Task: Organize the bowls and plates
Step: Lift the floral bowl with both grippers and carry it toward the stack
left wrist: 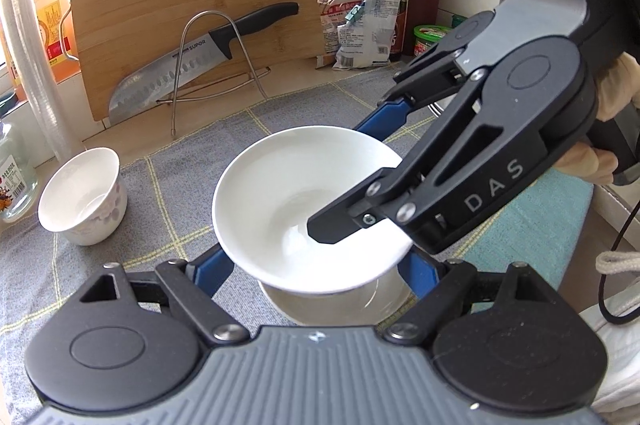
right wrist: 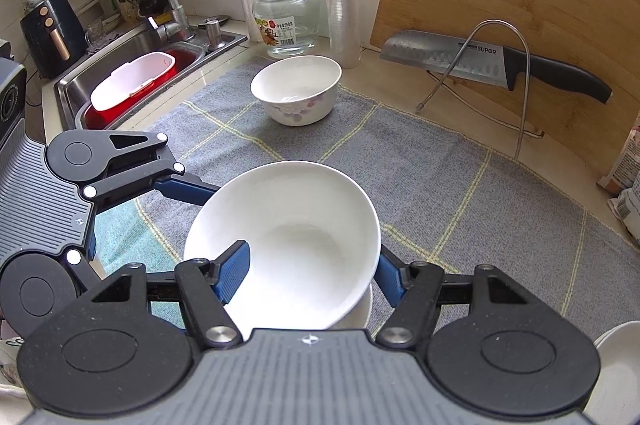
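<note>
At centre frame of both wrist views, the right claw [right wrist: 312, 271] is clamped on a plain white bowl [right wrist: 288, 245], one finger [right wrist: 234, 271] inside and the other outside its wall, holding it tilted above a second white dish [left wrist: 332, 305] on the grey checked cloth [right wrist: 440, 177] covering the desk. The left claw [left wrist: 320, 271] stands released, its fingers flanking the lower dish without visible contact. A floral bowl [right wrist: 298, 89] sits upright on the cloth, well apart toward the upper centre of the right wrist view.

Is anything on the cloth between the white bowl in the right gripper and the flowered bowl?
Nothing visible. Only bare checked cloth lies between the white bowl, held at its rim by the right gripper, and the flowered bowl. The knife stands off to the side.
</note>
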A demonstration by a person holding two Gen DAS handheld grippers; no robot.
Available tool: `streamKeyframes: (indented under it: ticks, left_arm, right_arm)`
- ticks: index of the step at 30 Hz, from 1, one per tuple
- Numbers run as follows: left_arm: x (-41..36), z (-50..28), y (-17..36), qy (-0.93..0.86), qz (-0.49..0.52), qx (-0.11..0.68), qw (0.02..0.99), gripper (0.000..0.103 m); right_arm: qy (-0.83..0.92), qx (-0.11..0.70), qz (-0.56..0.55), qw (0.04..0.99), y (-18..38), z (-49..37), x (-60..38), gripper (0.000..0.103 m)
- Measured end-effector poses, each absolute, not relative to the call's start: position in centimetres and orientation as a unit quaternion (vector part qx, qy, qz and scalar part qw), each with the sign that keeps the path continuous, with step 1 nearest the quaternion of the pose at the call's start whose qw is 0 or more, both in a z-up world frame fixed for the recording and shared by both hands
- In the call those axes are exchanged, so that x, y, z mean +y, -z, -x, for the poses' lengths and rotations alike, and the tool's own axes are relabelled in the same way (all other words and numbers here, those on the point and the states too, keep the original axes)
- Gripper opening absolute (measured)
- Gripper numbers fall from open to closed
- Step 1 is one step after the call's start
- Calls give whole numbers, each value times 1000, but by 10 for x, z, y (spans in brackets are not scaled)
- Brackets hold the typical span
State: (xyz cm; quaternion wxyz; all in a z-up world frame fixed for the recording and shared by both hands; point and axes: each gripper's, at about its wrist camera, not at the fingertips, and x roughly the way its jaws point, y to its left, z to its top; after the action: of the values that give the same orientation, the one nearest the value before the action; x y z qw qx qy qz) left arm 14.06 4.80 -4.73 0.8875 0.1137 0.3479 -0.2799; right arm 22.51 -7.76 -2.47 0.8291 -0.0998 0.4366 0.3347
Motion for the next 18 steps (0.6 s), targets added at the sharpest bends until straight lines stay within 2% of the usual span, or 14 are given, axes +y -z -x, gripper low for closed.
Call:
streamKeyframes:
  ticks: [18]
  left_arm:
    - [38, -135, 56, 292, -128, 360, 877, 88]
  right_arm:
    - [-327, 460, 99, 820, 39, -216, -86, 72]
